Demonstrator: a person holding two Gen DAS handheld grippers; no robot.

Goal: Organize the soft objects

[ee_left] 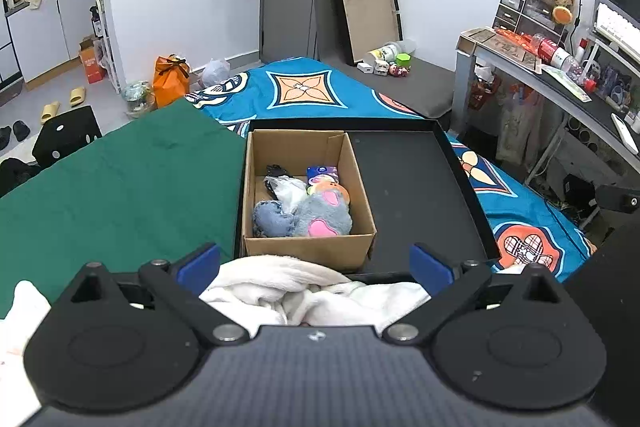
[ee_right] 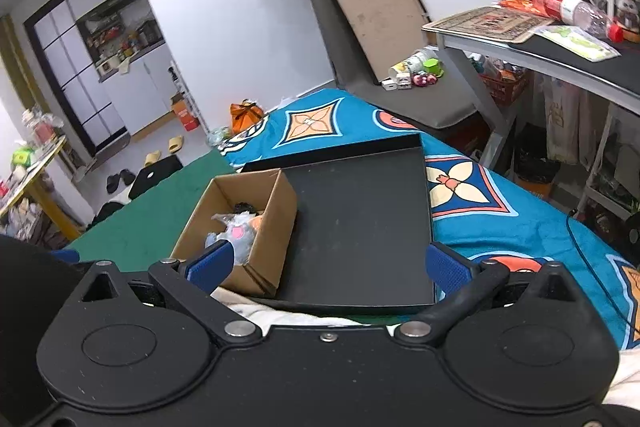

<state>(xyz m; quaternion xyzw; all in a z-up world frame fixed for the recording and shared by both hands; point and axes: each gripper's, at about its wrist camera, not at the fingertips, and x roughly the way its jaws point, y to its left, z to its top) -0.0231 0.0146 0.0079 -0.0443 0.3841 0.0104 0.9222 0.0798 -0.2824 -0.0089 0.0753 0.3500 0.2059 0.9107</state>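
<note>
Several plush toys (ee_left: 320, 215) fill the cardboard box (ee_left: 308, 247); both grippers (ee_left: 316, 263) (ee_right: 328, 263) gape, released.

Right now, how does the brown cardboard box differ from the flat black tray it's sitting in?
The cardboard box is brown with tall walls; the black tray is dark with a low rim. The cardboard box is the smaller one, filling only the tray's left part. The box holds plush toys and a plastic bag; the rest of the tray lies bare. Both are open-topped and rectangular.

left gripper (ee_left: 315, 263): black body, blue ridged fingertips (ee_left: 200, 261), silver screws | right gripper (ee_right: 327, 264): same, perhaps slightly dustier
</note>
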